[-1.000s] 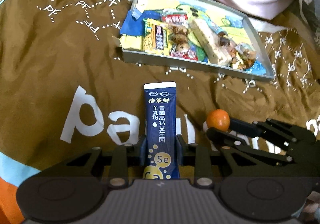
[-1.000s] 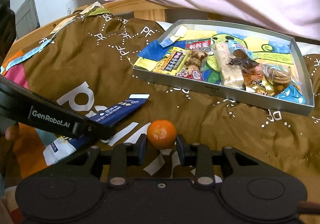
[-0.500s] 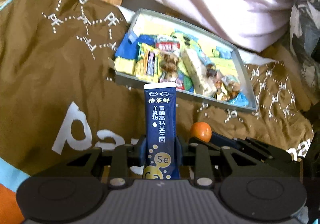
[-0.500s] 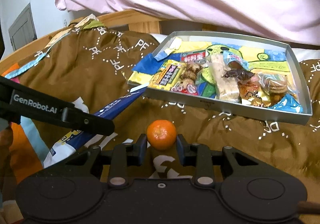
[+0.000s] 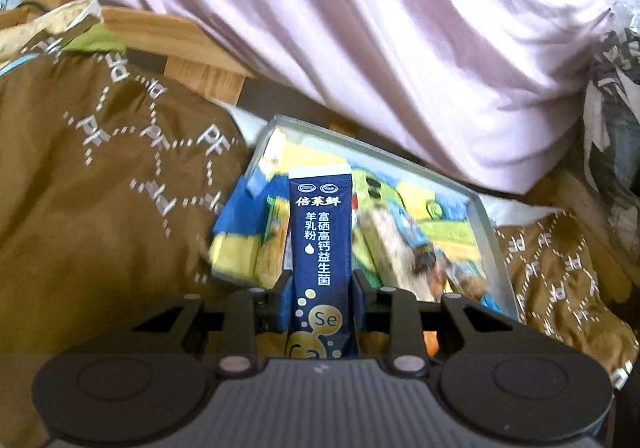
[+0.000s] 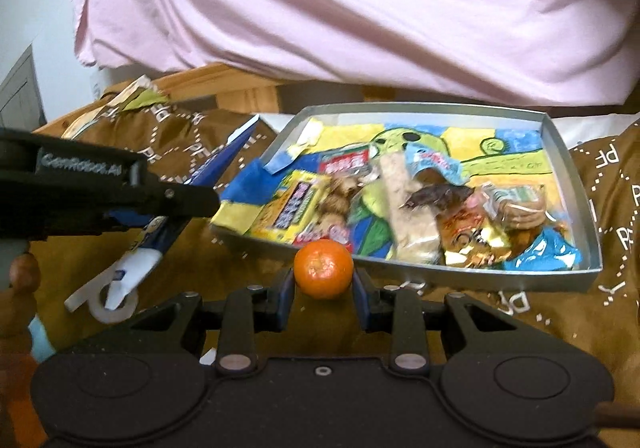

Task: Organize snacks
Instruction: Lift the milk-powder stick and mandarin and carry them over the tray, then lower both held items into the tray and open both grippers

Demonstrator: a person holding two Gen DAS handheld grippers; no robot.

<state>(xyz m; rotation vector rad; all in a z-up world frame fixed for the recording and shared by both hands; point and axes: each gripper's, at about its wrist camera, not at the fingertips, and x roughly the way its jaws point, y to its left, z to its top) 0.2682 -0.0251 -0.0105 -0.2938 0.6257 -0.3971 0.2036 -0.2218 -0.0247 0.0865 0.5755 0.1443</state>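
left gripper (image 5: 321,290) clamps navy sachet (image 5: 321,244) upright | right gripper (image 6: 323,286) pinches orange (image 6: 323,268) between fingertips | tray (image 6: 576,152) just beyond both

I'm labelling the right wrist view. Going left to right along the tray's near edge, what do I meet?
Black left gripper holding the dark blue sachet → yellow snack packet → orange mandarin in the right gripper → pale nougat bar → blue wrapper → grey metal tray.
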